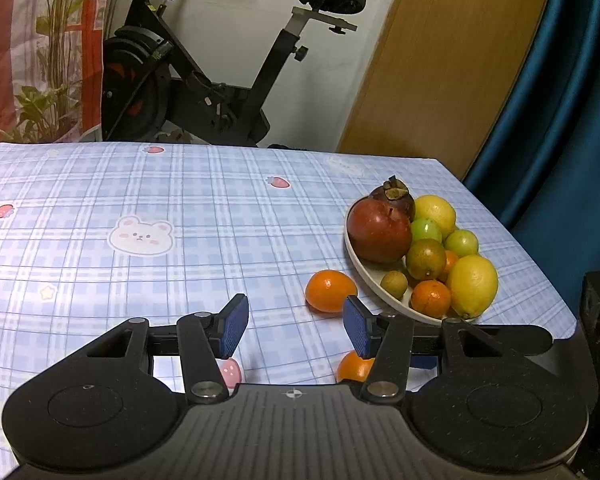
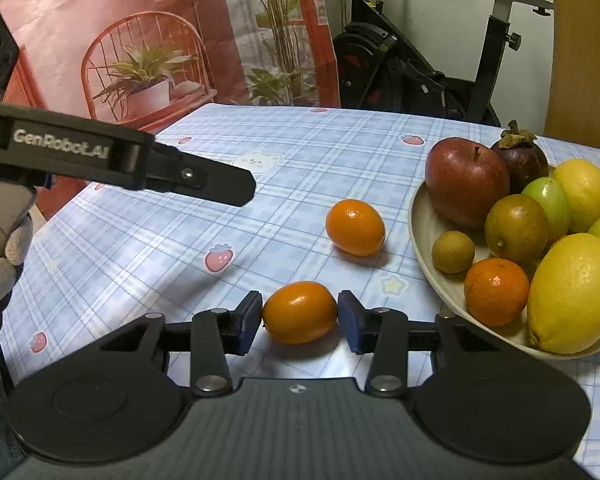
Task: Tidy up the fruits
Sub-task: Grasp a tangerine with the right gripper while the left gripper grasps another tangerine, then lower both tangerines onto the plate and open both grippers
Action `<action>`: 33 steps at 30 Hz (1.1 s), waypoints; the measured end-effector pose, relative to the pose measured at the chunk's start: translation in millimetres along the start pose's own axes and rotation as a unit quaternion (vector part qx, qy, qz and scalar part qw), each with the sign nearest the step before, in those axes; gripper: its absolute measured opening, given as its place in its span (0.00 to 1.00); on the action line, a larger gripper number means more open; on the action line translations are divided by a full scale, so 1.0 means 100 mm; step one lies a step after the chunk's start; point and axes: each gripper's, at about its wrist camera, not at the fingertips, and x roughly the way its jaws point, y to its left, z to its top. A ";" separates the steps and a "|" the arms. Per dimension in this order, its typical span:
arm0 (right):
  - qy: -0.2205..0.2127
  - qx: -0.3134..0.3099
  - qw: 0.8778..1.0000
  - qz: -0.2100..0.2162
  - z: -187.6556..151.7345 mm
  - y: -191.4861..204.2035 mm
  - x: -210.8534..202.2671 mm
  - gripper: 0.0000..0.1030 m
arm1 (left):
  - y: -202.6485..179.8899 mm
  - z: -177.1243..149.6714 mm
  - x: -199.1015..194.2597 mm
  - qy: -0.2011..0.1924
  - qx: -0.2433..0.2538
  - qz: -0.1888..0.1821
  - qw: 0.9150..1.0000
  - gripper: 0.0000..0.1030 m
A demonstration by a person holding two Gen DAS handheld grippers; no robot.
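The near kumquat lies on the desk between the pads of my right claw; the left pad touches it, the right pad looks a sliver off, so I judge I'm closing on it rather than holding it. A second kumquat sits further on, just beside the plate, where the apple, lemons and the rest are heaped, presumably the goal for both. My left claw hangs wide open and empty. Its arm reads "GenRobot.AI"
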 end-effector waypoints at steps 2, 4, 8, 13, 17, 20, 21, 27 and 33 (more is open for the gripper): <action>-0.003 0.002 1.000 -0.002 -0.03 -0.01 -0.03 0.43 | -0.01 0.00 0.04 0.001 -0.001 -0.002 1.000 0.53; -0.006 0.009 1.000 -0.005 -0.05 -0.04 -0.06 0.43 | -0.04 0.01 0.09 0.002 -0.004 -0.004 1.000 0.53; -0.012 0.025 1.000 -0.015 -0.10 -0.12 -0.15 0.43 | -0.07 0.04 0.22 -0.002 -0.016 -0.011 1.000 0.53; -0.016 0.046 0.998 -0.028 -0.16 -0.24 -0.27 0.43 | -0.20 0.06 0.47 -0.008 -0.012 0.005 1.000 0.53; -0.017 0.054 0.998 -0.030 -0.18 -0.29 -0.34 0.43 | -0.27 0.05 0.62 -0.005 -0.007 0.010 1.000 0.53; -0.018 0.055 0.998 -0.030 -0.21 -0.31 -0.37 0.43 | -0.29 0.03 0.72 0.006 -0.001 0.017 1.000 0.53; -0.018 0.056 0.998 -0.030 -0.21 -0.32 -0.38 0.43 | -0.29 0.02 0.74 0.009 -0.001 0.020 1.000 0.53; -0.020 0.060 0.998 -0.030 -0.21 -0.32 -0.38 0.43 | -0.30 0.00 0.81 0.016 -0.005 0.017 1.000 0.54; -0.021 0.062 0.997 -0.029 -0.22 -0.32 -0.39 0.43 | -0.33 -0.01 0.81 0.014 -0.001 0.009 1.000 0.44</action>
